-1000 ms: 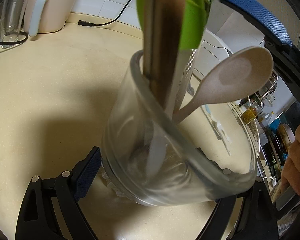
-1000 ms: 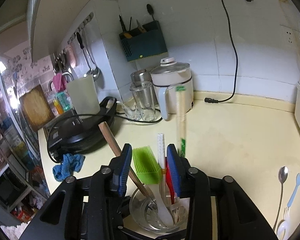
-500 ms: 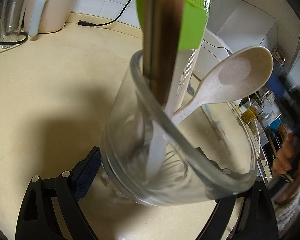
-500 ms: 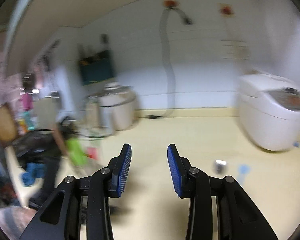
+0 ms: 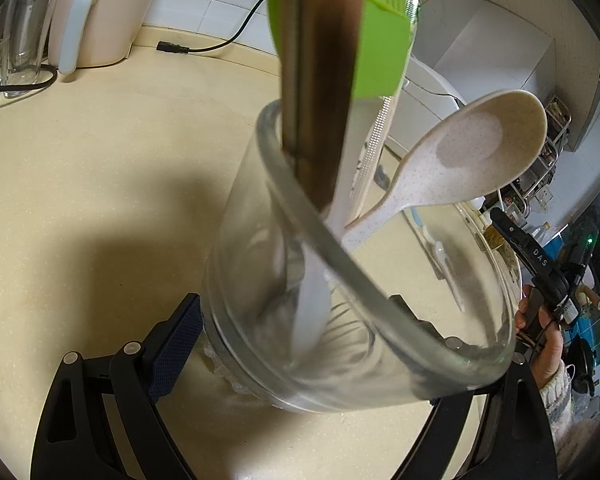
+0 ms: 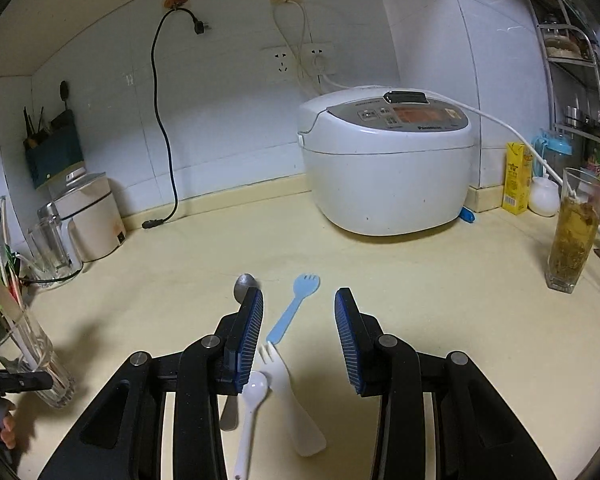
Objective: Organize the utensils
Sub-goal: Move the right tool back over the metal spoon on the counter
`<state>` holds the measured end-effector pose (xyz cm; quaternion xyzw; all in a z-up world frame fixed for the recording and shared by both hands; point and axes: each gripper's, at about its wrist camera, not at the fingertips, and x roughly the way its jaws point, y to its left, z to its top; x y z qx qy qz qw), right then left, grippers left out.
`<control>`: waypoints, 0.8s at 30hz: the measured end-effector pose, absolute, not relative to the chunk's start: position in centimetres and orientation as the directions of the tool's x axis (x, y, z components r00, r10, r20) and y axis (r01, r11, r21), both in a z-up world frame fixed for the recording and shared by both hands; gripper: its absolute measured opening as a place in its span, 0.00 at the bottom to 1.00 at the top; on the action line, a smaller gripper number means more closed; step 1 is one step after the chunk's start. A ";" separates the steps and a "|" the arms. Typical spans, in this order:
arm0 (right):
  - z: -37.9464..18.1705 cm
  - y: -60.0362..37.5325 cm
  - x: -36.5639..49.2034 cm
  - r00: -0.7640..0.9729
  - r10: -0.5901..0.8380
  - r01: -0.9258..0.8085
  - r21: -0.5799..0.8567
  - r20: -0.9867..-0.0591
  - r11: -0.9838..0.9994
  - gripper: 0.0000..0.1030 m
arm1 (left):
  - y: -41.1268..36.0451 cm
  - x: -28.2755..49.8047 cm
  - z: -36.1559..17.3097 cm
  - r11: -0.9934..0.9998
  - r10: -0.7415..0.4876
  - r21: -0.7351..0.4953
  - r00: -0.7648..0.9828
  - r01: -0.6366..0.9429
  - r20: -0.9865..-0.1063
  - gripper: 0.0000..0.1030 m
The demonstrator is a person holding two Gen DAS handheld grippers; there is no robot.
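Four utensils lie loose on the desk [image 6: 439, 300], so by my reckoning the sorting is partly done. Near the right tool [image 6: 298, 312], whose fingers stand apart with nothing between them, are a blue fork [image 6: 294, 307], a white fork [image 6: 288, 396], a white spoon [image 6: 252, 408] and a metal spoon [image 6: 244, 285] half hidden behind the tool's left finger. The blue fork sits between the open fingers, a little farther off; the white fork and white spoon lie nearer, touching or almost touching.

At the far left of the desk stands the glass [image 5: 339, 288], gripped low on its wall by the left tool [image 5: 300, 340], which is clenched on it. Inside, leaning against the rim, are a speckled spoon [image 5: 459, 160] with its bowl up and out to the right, a wooden handle [image 5: 319, 80], a green brush [image 5: 379, 40] and a white ruler-like stick [image 5: 373, 152]; something pale reaches down to the bottom, too blurred through the wall to name.

Left to do, I judge: carry the four loose pieces over and drop them in the glass. A rice cooker [image 6: 387, 168] stands at the back, and a tall tumbler [image 6: 575, 232] of yellowish liquid at the far right.
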<state>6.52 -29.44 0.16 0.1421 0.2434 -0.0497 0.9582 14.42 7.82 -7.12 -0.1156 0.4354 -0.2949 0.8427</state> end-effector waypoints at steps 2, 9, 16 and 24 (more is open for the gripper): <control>-0.2 -29.3 6.7 0.876 -0.026 0.164 0.245 -0.482 0.956 0.37 | 7.6 14.4 -7.1 0.803 -0.593 -0.446 0.448 0.396 -0.669 0.89; -0.9 -30.3 7.1 0.872 -0.001 0.164 0.290 -0.490 0.943 0.37 | 7.1 13.9 -6.8 0.809 -0.584 -0.435 0.452 0.395 -0.675 0.89; -1.9 -30.7 8.3 0.840 0.035 0.181 0.341 -0.542 0.922 0.37 | 7.3 14.0 -6.9 0.808 -0.587 -0.443 0.454 0.389 -0.671 0.89; -3.6 -31.8 9.3 0.798 0.097 0.217 0.434 -0.595 0.875 0.37 | 7.8 14.1 -7.0 0.802 -0.595 -0.454 0.451 0.389 -0.665 0.89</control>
